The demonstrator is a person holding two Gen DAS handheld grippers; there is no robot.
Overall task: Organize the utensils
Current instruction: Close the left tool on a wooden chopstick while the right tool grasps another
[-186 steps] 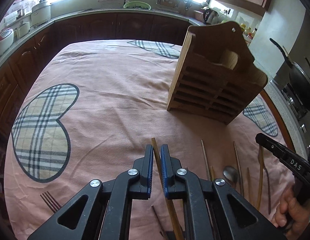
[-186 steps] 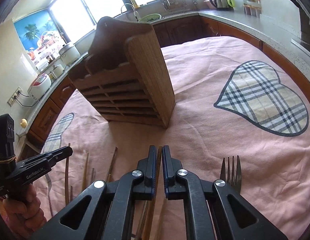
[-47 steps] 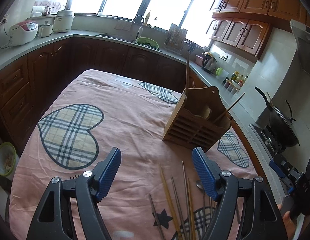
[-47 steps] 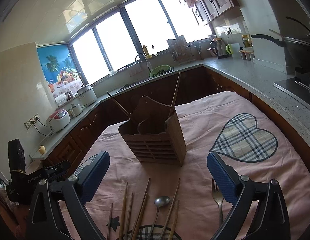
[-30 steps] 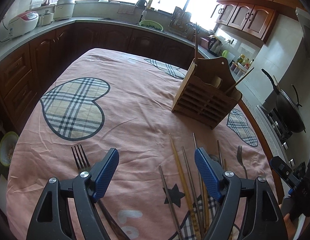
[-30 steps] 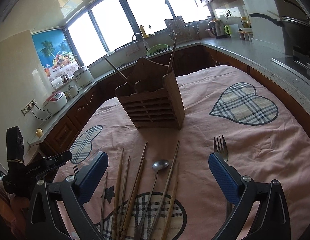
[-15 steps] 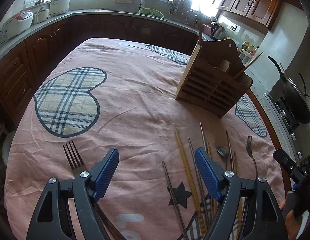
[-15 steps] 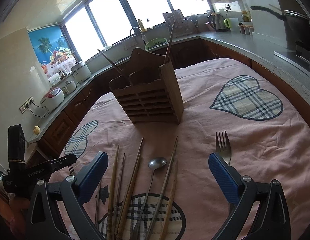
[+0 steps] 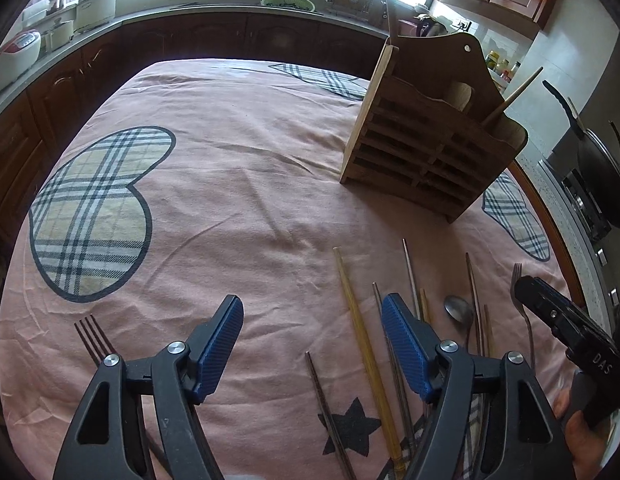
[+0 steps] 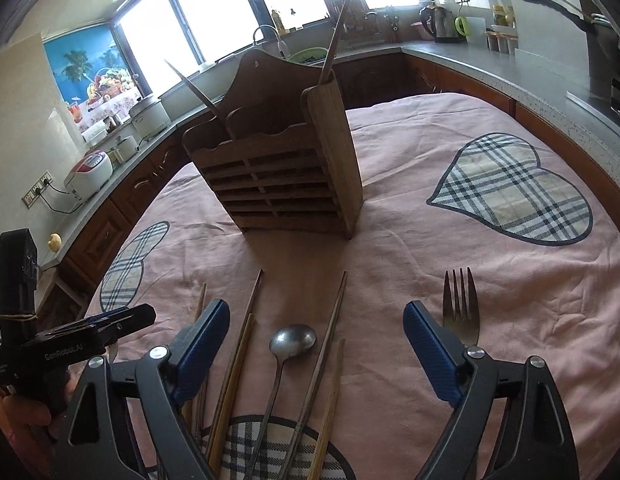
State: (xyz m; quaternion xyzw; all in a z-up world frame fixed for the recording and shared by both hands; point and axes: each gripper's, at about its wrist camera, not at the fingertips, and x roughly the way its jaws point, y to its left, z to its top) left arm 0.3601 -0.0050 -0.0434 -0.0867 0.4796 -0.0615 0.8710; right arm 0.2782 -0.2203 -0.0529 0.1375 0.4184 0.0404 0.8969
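A wooden slatted utensil holder [image 9: 430, 148] [image 10: 285, 184] stands upright on the pink tablecloth, with two chopsticks leaning in it. Several loose chopsticks [image 9: 362, 340] [image 10: 330, 328], a metal spoon [image 9: 458, 309] [image 10: 289, 342] and a fork [image 9: 524, 312] [image 10: 460, 312] lie in front of it. My left gripper [image 9: 312, 314] hangs above the cloth, jaws closing, nothing pressed between them; a dark chopstick [image 9: 330, 412] lies under the gap. My right gripper [image 10: 318, 322] is over the spoon and chopsticks, jaws closing, pads touching nothing. A second fork [image 9: 94, 338] lies at the left.
The pink tablecloth [image 9: 229, 184] with plaid hearts covers the table. Dark cabinets and a counter with rice cookers [image 10: 89, 168] ring it. A pan [image 9: 602, 168] sits on the stove at the right. A hand [image 9: 582, 432] holds the right gripper's handle.
Both grippers have come lower and closer to the loose utensils, which now look larger. Both pairs of jaws stand narrower than half a second ago.
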